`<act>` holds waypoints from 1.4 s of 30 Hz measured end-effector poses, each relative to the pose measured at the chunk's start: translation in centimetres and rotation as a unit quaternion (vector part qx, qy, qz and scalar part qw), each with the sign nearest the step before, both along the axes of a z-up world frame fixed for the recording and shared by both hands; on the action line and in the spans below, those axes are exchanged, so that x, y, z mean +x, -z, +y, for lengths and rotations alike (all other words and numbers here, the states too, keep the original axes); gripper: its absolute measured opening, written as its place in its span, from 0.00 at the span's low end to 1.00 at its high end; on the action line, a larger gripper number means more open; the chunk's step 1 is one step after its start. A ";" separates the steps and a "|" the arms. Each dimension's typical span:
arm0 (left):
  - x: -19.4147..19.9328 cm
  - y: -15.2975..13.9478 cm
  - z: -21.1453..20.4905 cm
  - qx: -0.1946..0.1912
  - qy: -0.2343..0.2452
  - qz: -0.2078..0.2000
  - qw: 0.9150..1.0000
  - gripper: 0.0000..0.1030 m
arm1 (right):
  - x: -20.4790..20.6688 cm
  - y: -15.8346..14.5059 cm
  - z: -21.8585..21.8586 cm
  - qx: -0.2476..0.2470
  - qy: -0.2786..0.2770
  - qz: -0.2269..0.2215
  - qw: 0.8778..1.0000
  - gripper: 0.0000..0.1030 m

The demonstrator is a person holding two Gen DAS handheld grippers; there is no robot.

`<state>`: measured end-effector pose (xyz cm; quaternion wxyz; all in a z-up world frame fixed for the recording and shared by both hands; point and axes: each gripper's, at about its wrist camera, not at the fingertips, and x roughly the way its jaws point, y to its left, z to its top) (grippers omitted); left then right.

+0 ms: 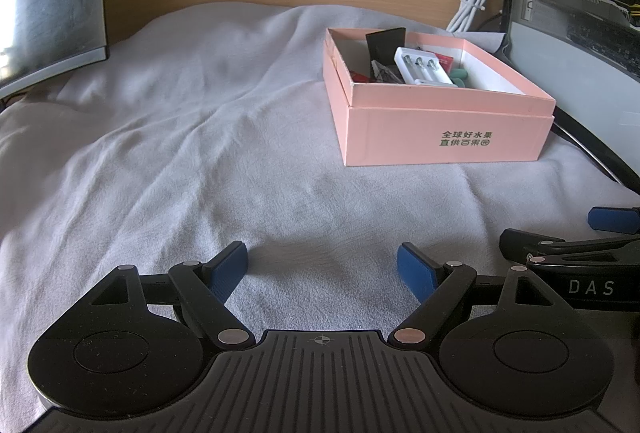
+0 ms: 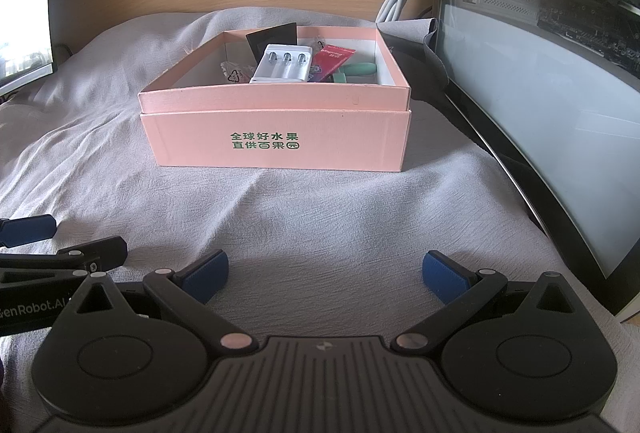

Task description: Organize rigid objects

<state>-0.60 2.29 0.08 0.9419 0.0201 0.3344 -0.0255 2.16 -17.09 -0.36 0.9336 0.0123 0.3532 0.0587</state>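
both tongs (image 1: 322, 265) (image 2: 325, 273) wide apart, empty

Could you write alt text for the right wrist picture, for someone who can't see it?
An open pink box holding a white charger and small items sits on a grey cloth. The open right gripper is empty in front of it.

We note: pink box (image 2: 280, 145) with green lettering; white charger (image 2: 282, 67) inside; grey cloth (image 2: 320, 217); blue pads (image 1: 228, 269) on black tools.
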 end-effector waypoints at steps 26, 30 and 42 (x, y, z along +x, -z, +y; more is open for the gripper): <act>0.0 -0.1 0.0 0.003 0.001 -0.005 1.000 0.78 | 0.0 -0.1 0.0 0.000 0.000 0.000 1.000 1.00; 0.0 -0.2 0.1 0.000 -0.001 -0.005 1.000 0.78 | 0.0 -0.1 0.0 -0.001 0.001 0.000 1.000 1.00; -0.1 -0.2 -0.1 0.001 -0.002 -0.006 1.000 0.75 | 0.0 -0.1 0.0 -0.001 0.000 0.000 1.000 1.00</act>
